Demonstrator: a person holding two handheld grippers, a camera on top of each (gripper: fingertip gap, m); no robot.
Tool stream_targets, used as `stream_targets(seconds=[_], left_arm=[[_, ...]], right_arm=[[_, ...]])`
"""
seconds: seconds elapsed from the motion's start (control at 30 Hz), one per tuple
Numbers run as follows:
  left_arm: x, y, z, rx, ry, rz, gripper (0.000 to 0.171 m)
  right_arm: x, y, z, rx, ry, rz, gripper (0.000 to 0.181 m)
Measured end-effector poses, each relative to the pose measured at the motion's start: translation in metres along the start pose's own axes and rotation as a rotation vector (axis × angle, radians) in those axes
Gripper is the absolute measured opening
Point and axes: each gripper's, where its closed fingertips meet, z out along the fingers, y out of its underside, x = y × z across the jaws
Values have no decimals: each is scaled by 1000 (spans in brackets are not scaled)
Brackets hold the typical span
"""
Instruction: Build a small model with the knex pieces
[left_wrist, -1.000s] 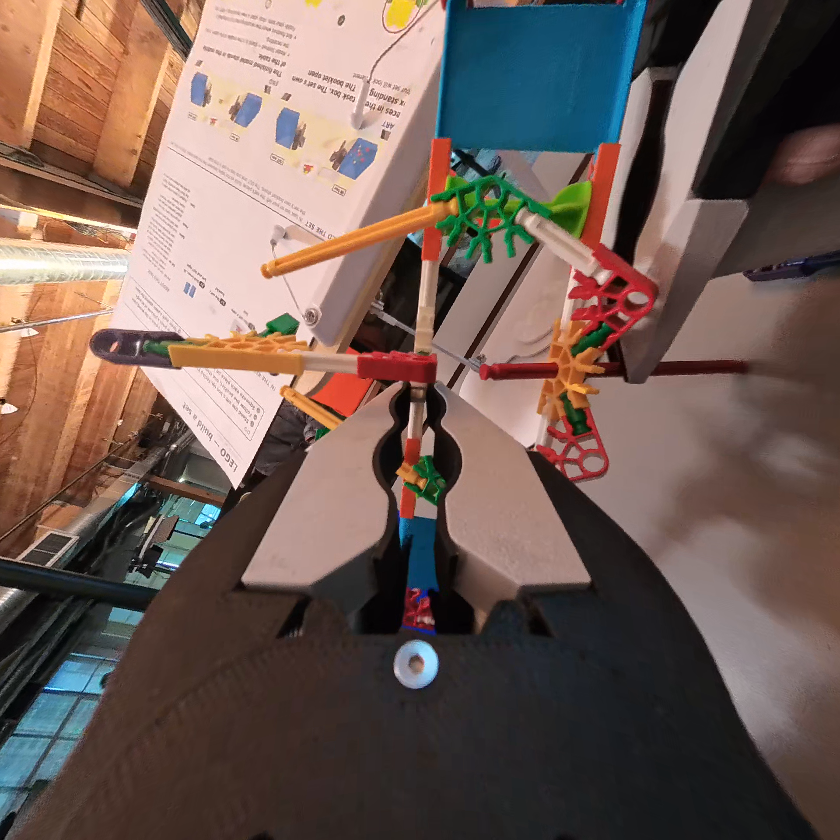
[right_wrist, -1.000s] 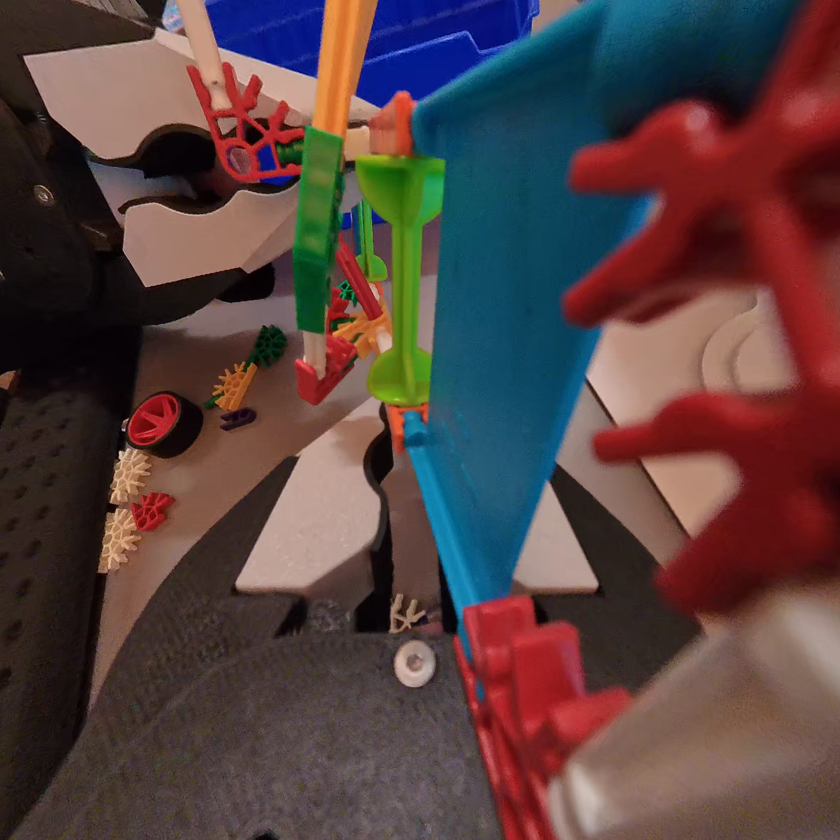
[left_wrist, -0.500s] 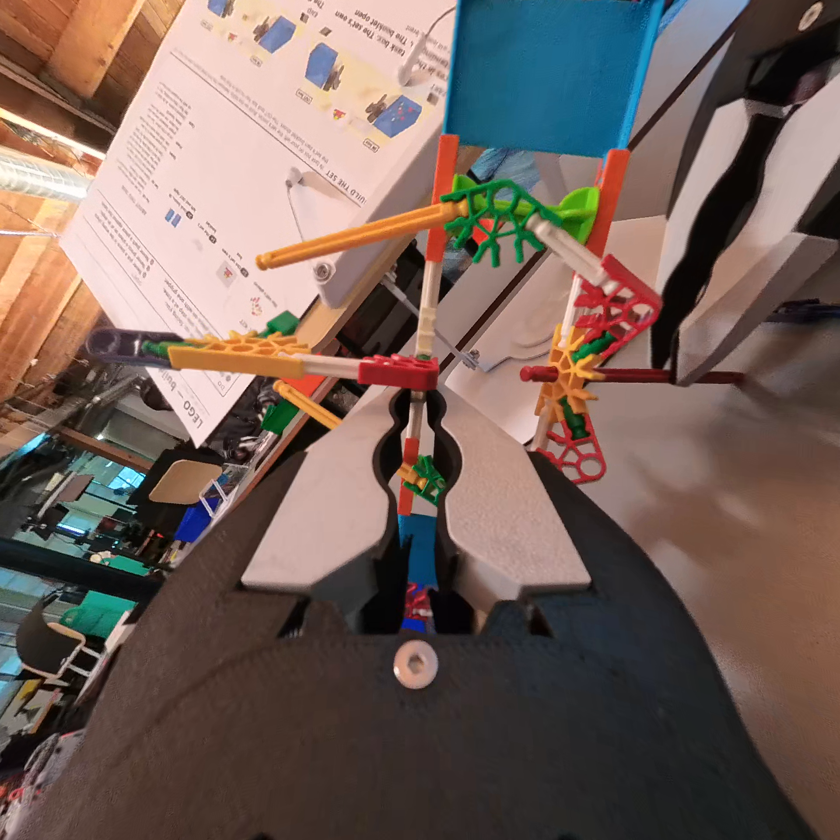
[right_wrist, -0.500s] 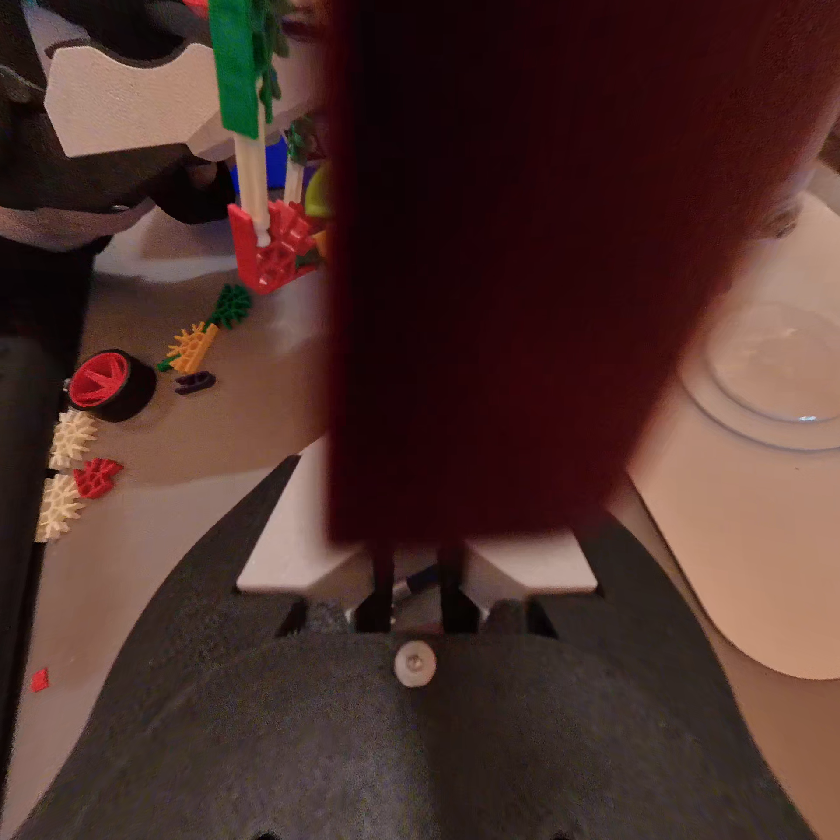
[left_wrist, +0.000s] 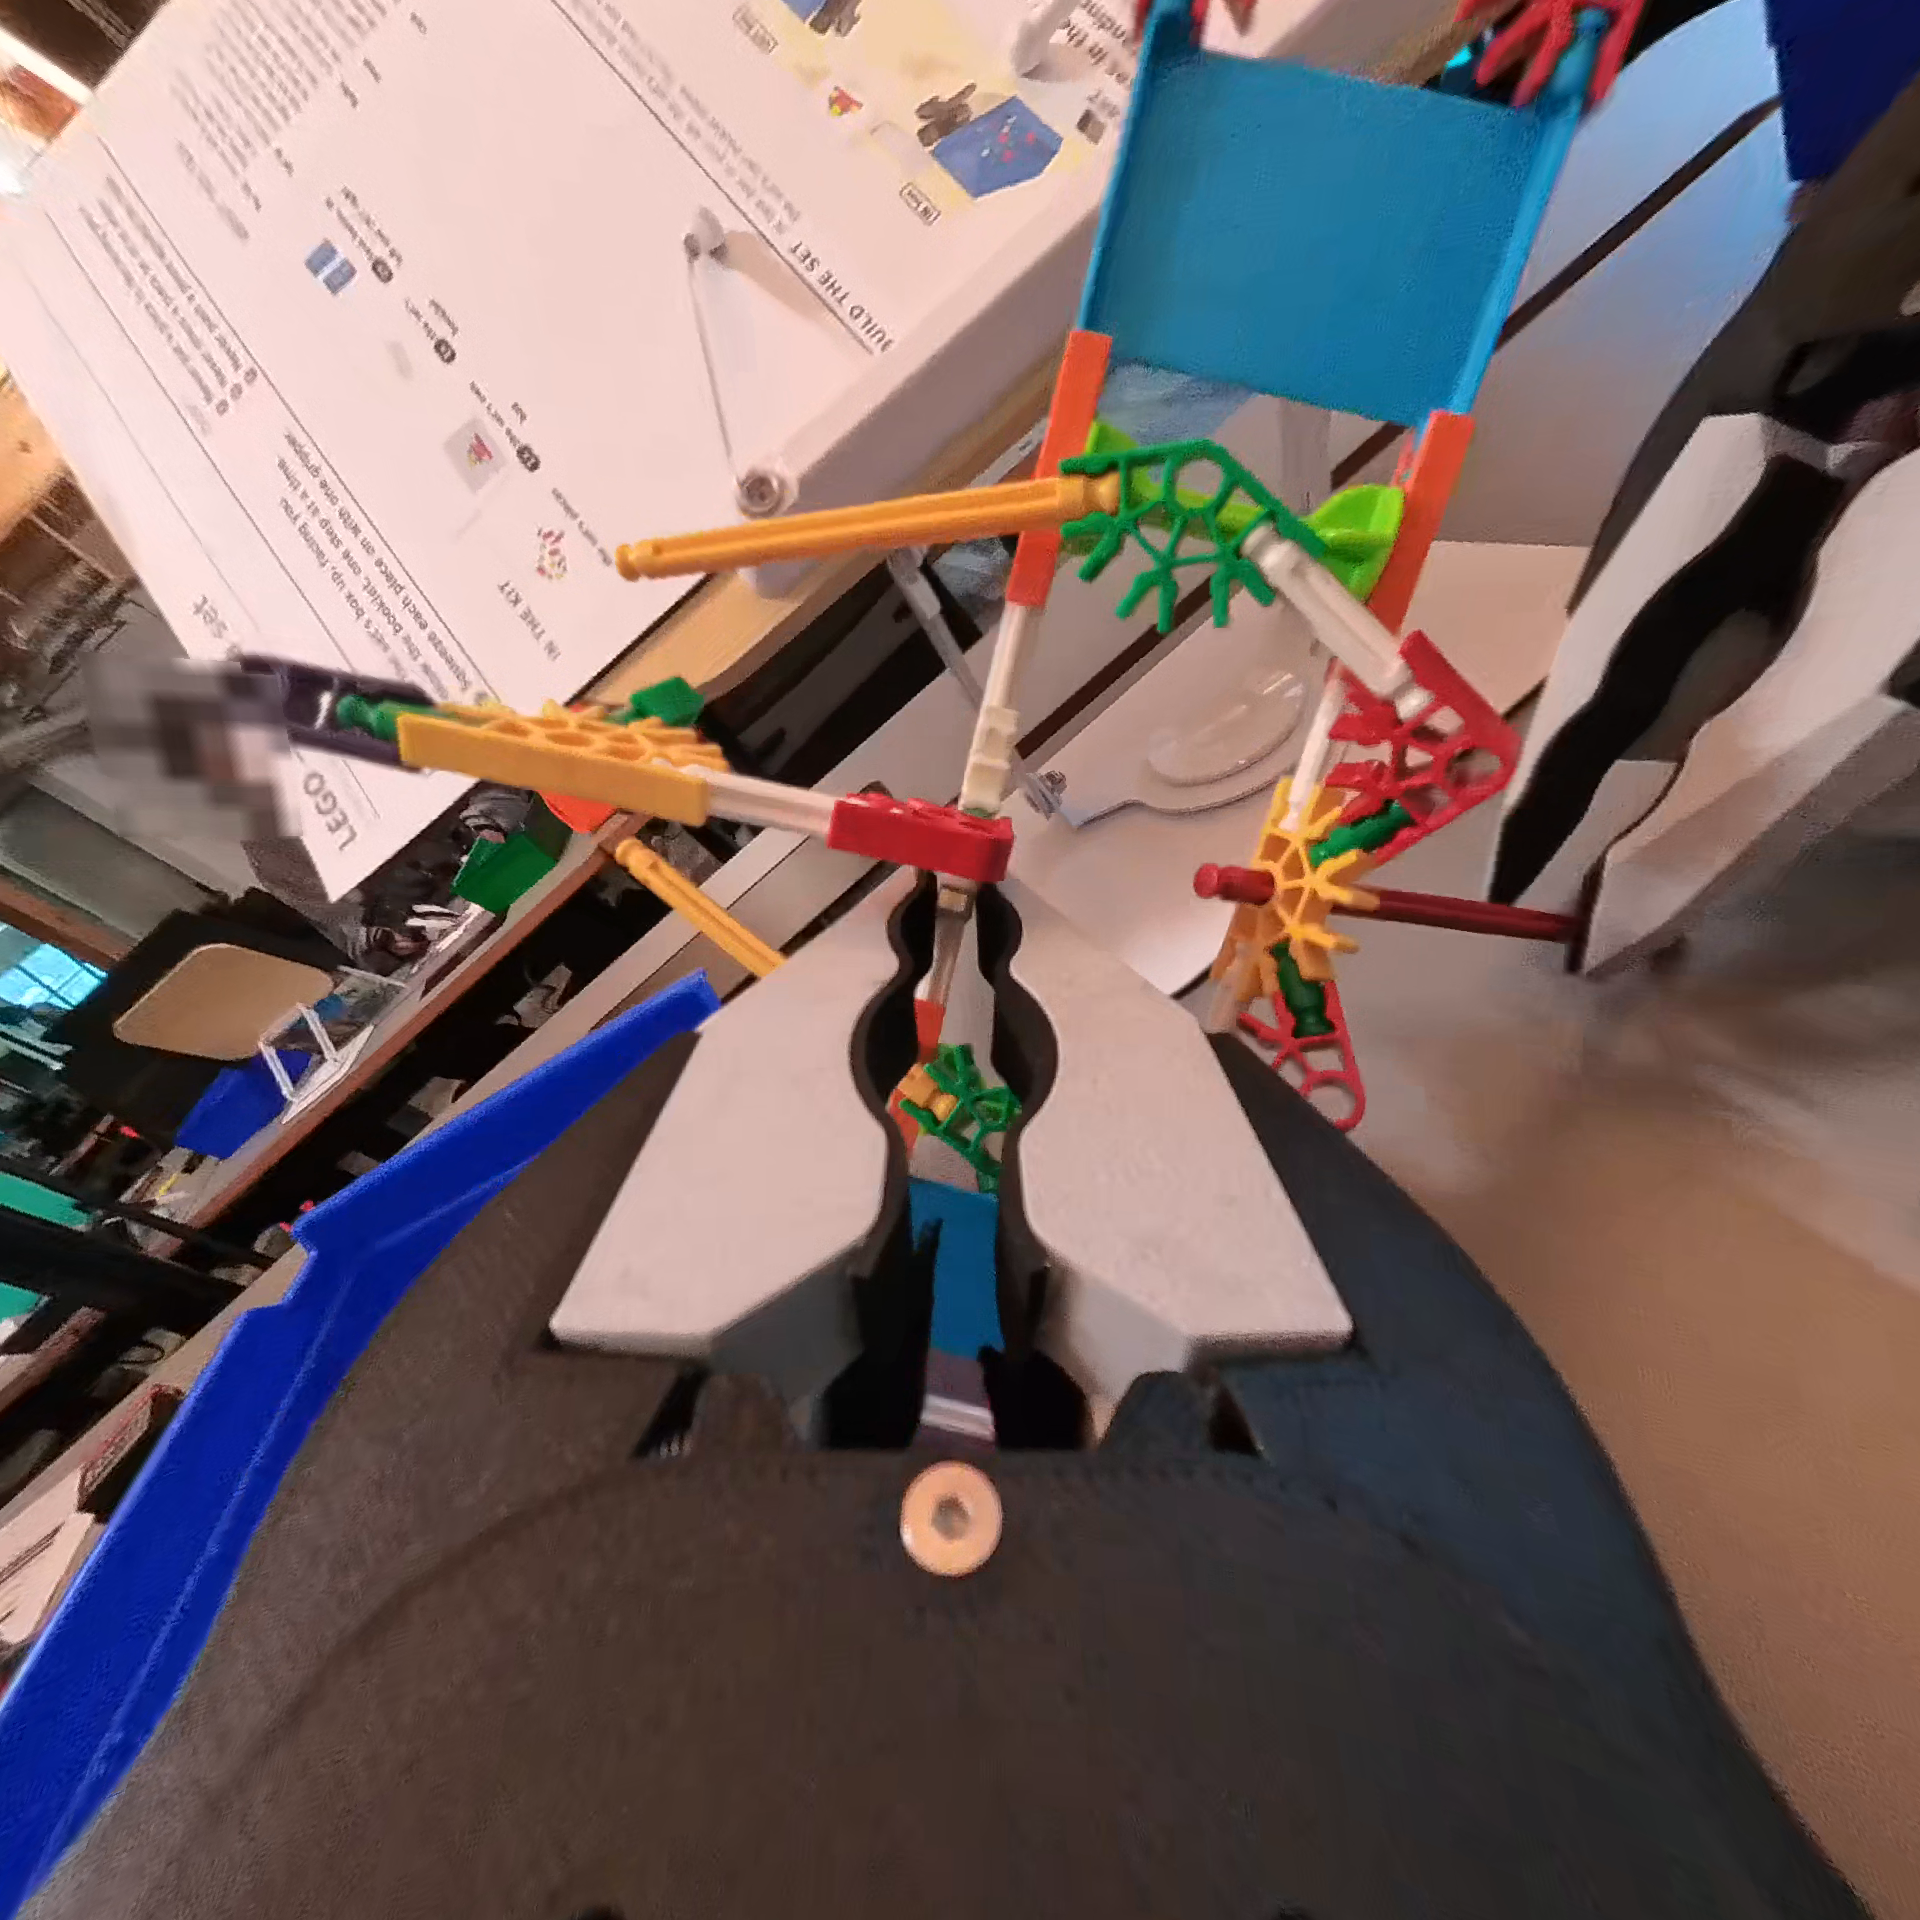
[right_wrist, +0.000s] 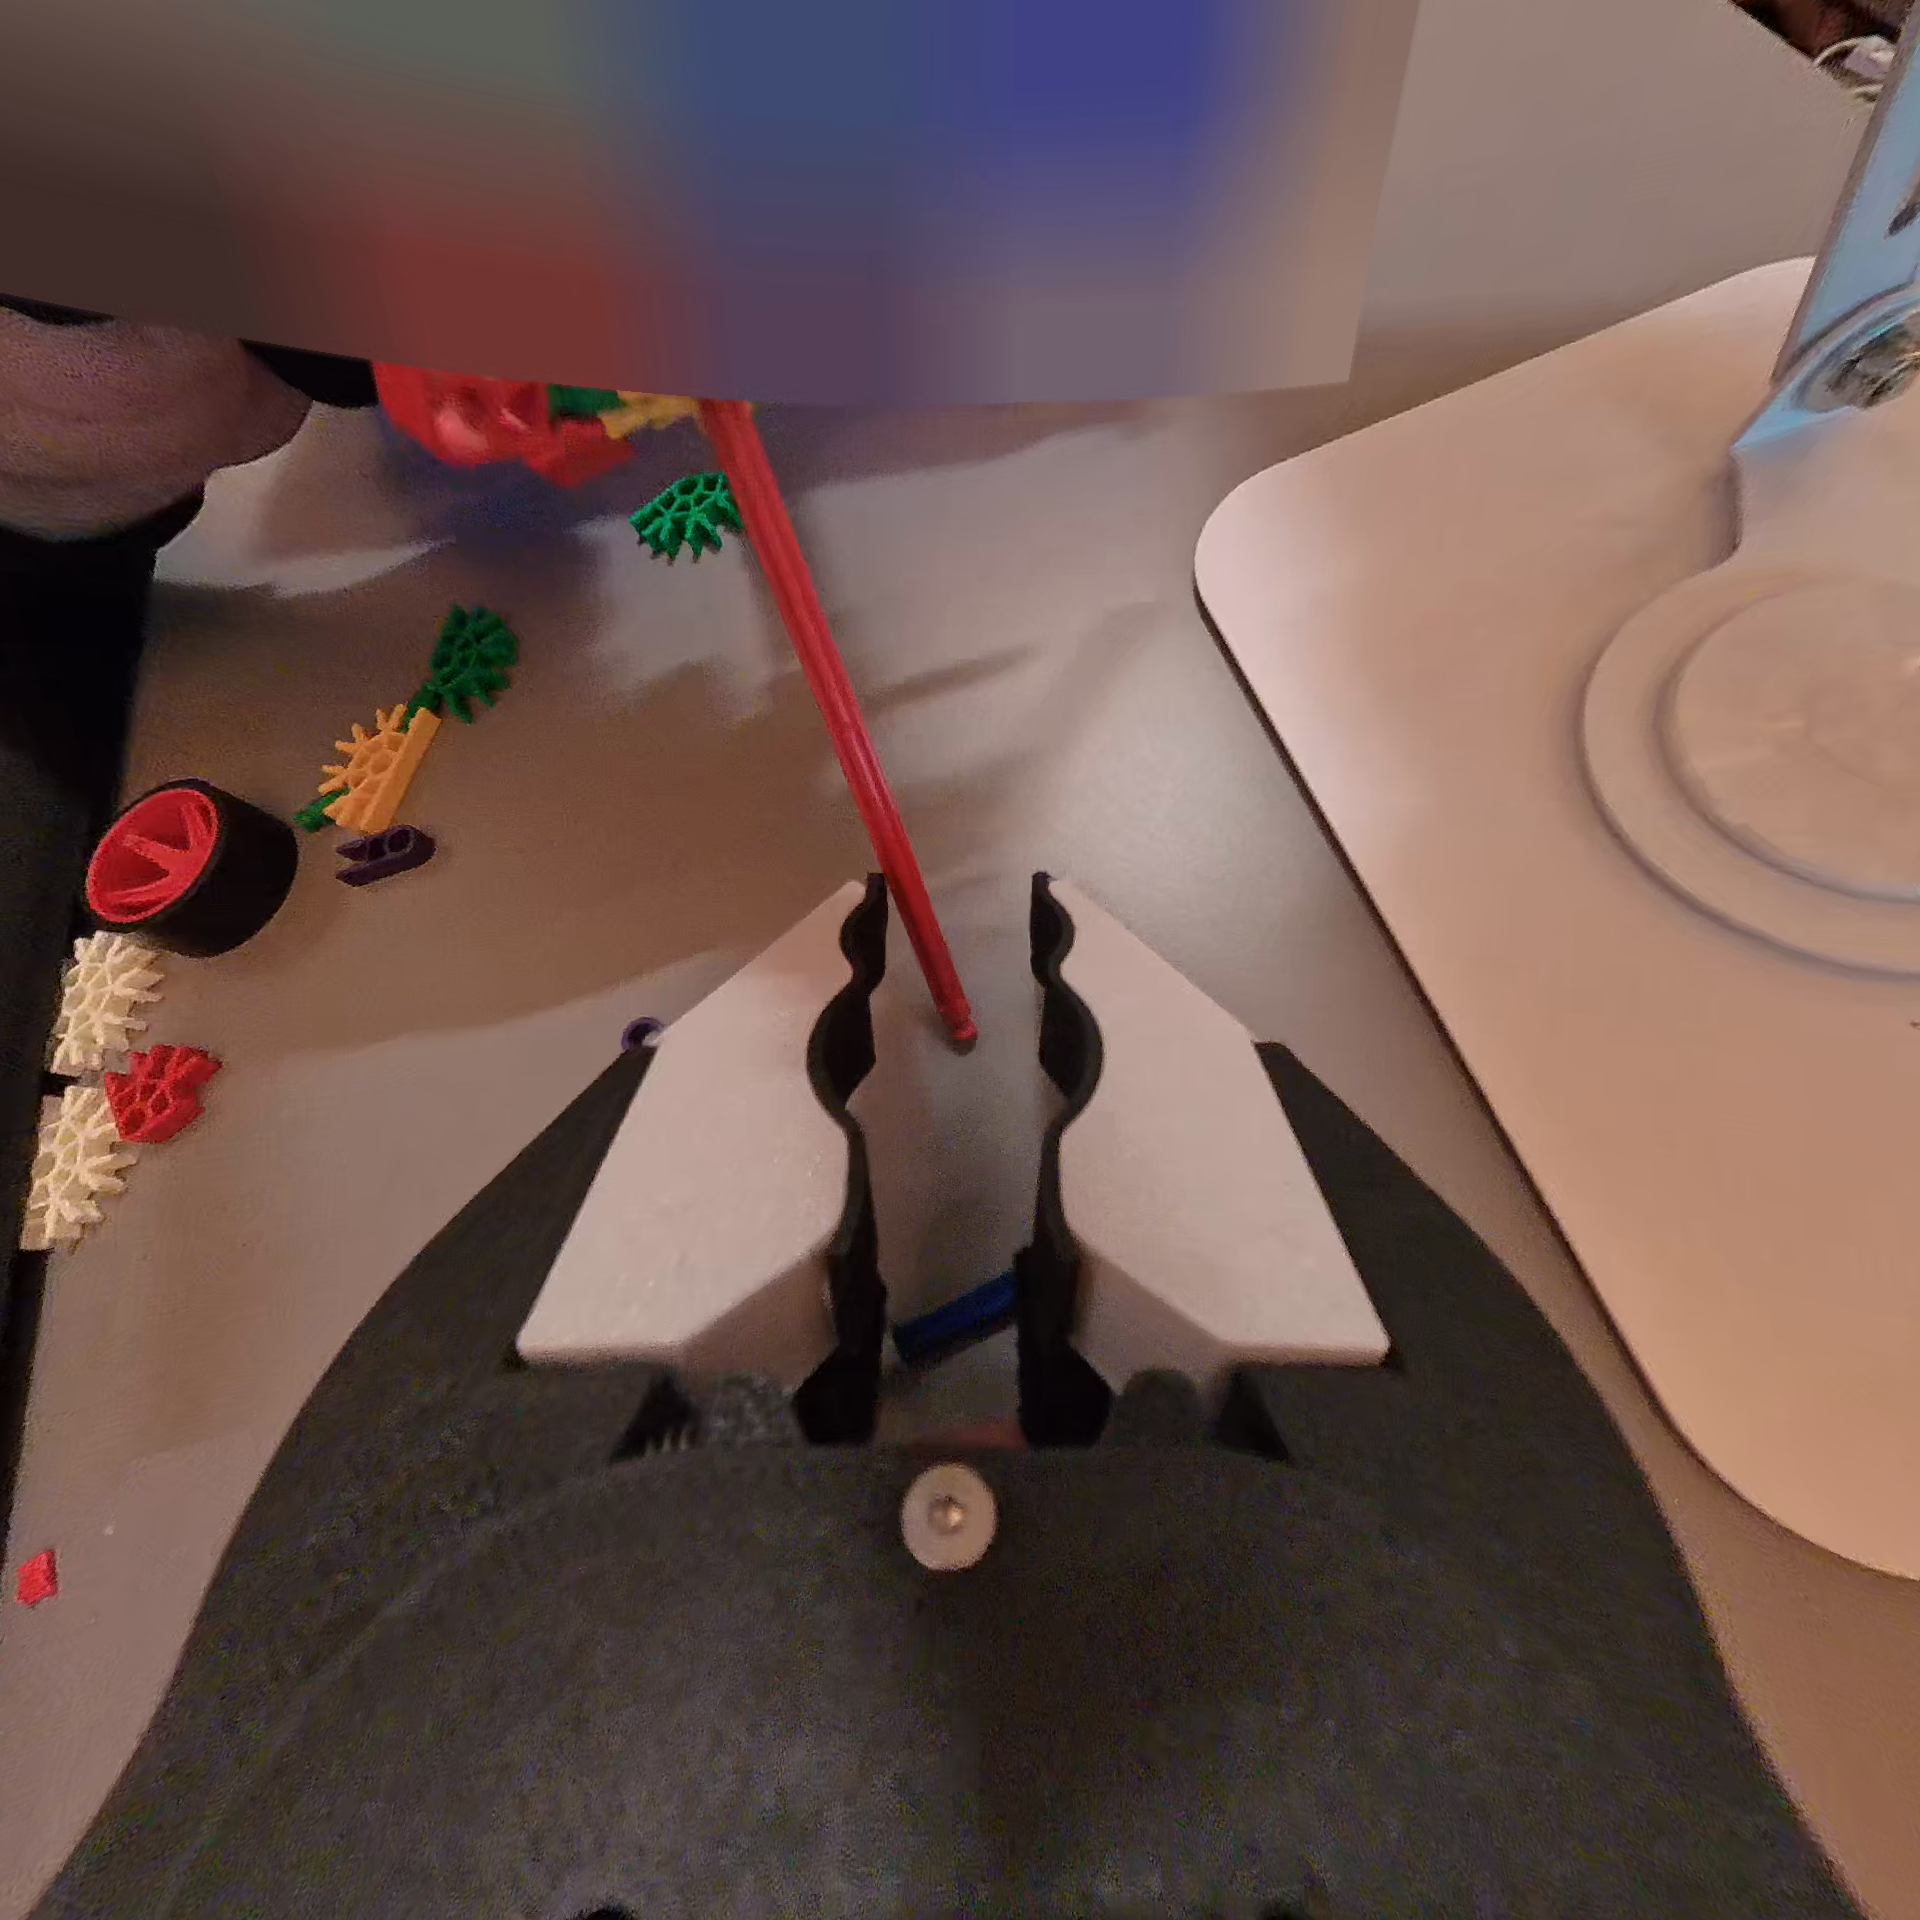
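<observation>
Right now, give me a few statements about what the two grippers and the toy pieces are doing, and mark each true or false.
1. The left gripper is shut on the rod-and-connector model. True.
2. The right gripper clamps the red rod. False: its jaws are apart, the rod's tip lying between them.
3. A red-hubbed wheel lies on the table. True.
4. The model's panel is yellow. False: it is blue.

Your left tool (left_wrist: 954, 904) has pale grey fingers on black. It grips a model (left_wrist: 1195, 582) of blue, orange, green, yellow and red. Lower left in the right wrist view, your beige worktop (right_wrist: 623, 935) carries a red-and-black wheel (right_wrist: 187, 868).
</observation>
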Motion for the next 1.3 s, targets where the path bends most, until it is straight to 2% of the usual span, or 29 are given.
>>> stream_targets(seconds=[0.1, 0.23, 0.3, 0.53, 0.8, 0.93, 1.03, 1.17, 1.3], left_arm=[[1, -2, 0, 7, 21, -54, 4], [3, -2, 0, 12, 30, -49, 4], [5, -2, 1, 8, 24, -11, 4], [4, -3, 0, 10, 20, -8, 4], [6, -6, 0, 16, 40, -23, 4], [1, -13, 0, 41, 51, -86, 4], [1, -23, -2, 89, 91, -169, 4], [0, -32, -5, 141, 83, -186, 4], [5, -39, -7, 183, 117, -196, 4]], right_arm=[[-3, 0, -1, 5, -29, -13, 20], [-4, 3, 3, -21, -8, -75, 16], [-4, 5, 6, -39, 20, -119, 4], [-3, 10, 4, -89, 29, -131, 3], [-4, 1, -10, -60, 32, -137, 3], [-5, -12, -27, -12, 28, -120, 3], [-15, -33, -39, 73, 5, -60, 3], [-32, -50, -40, 136, -21, -36, 2], [-33, -67, -54, 219, 2, -70, 2]])
